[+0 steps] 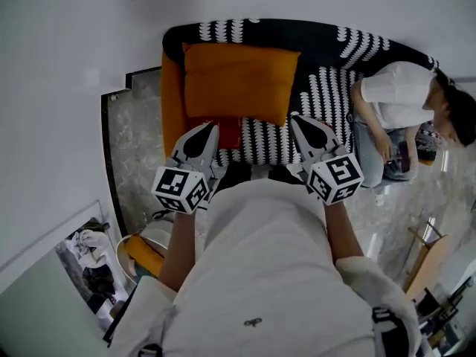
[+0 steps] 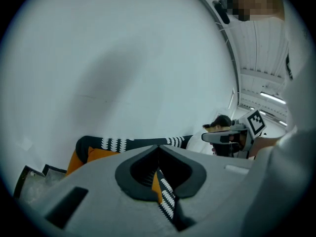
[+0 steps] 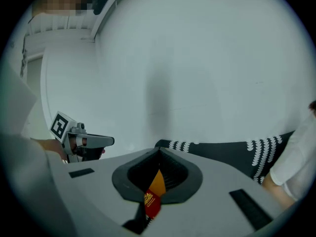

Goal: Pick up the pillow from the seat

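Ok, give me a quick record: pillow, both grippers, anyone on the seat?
pillow: orange, on the seat, not held
left gripper: shut, empty, at pillow's near edge; contact unclear
right gripper: shut, empty, by pillow's near right corner
person: sitting at seat's right end
pickup: not yet done

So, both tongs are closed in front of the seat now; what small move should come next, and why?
Probably open both tongs first. The left tongs and the right tongs are shut and empty, and they hover short of the orange pillow. The pillow rests untouched on the patterned seat. Shut tongs cannot take its near edge.
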